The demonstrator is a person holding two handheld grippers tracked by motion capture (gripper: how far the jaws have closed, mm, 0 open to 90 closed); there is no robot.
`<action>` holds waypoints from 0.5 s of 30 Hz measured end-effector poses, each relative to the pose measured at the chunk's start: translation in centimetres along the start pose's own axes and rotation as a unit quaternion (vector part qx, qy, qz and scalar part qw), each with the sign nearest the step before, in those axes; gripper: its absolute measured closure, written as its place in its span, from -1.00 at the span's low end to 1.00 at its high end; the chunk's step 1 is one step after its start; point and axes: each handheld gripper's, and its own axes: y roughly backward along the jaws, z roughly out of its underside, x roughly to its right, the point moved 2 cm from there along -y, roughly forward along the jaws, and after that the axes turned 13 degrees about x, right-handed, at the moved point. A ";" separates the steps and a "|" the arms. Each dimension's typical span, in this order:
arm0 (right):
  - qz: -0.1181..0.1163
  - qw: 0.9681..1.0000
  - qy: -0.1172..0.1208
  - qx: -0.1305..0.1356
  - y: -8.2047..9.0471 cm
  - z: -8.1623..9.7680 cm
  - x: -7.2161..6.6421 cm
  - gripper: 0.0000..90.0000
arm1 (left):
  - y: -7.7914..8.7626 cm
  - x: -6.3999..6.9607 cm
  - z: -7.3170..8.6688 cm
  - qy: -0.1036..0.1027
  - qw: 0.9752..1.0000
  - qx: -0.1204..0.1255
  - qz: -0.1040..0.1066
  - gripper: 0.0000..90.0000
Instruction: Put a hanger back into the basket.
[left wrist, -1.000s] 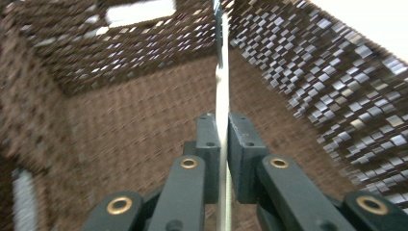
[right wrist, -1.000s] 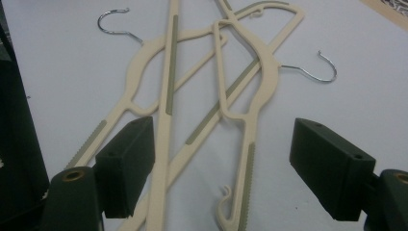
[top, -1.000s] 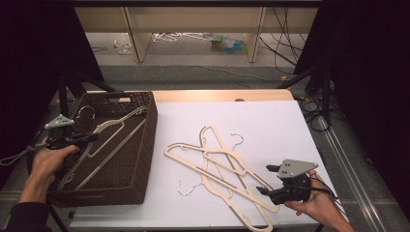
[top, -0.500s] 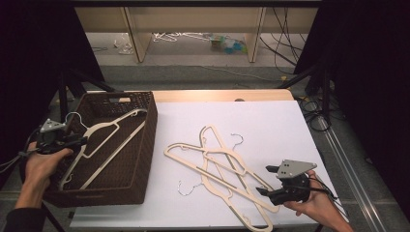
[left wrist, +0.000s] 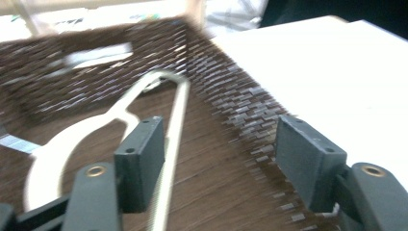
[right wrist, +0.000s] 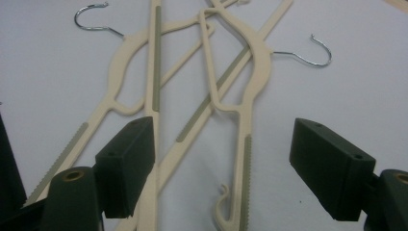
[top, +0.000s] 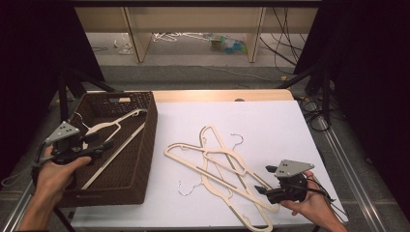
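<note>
A: High view first: why does the left tool hang over the basket?

B: I judge it has just let a hanger go. Its jaws have just been opening and now stand spread with nothing between them, and the cream hanger in the basket lies flat on the wicker floor, just off the tool's tip toward two o'clock.

A: And the right tool?

B: Spread as well, pinching nothing. It sits at five o'clock on the table, aimed at the heap of hangers at its ten o'clock. In the right gripper view, two cream arms of the heap pass between its jaws, untouched. That looks like lining up for the next pick.
</note>
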 end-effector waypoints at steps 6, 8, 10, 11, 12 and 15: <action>0.019 1.000 -0.019 0.013 0.0 0.3 0.3 -0.44 | -0.5 5.1 -0.5 -0.018 0.998 0.040 0.053 -0.36; 0.023 0.999 -0.026 0.014 0.1 0.4 0.3 -0.44 | -0.5 6.2 -0.7 -0.027 0.997 0.037 0.062 -0.38; 0.024 0.999 -0.022 0.018 0.0 0.4 0.4 -0.44 | -0.6 7.6 -0.8 -0.031 0.995 0.047 0.078 -0.41; 0.026 0.999 -0.026 0.016 0.0 0.5 0.4 -0.44 | -0.7 8.3 -0.8 -0.031 0.995 0.050 0.084 -0.44; 0.026 0.999 -0.026 0.016 0.0 0.5 0.4 -0.44 | -0.7 8.8 -0.8 -0.029 0.994 0.052 0.089 -0.44; 0.026 0.999 -0.023 0.017 -0.1 0.6 0.4 -0.44 | -0.9 11.0 -0.5 -0.040 0.992 0.050 0.108 -0.50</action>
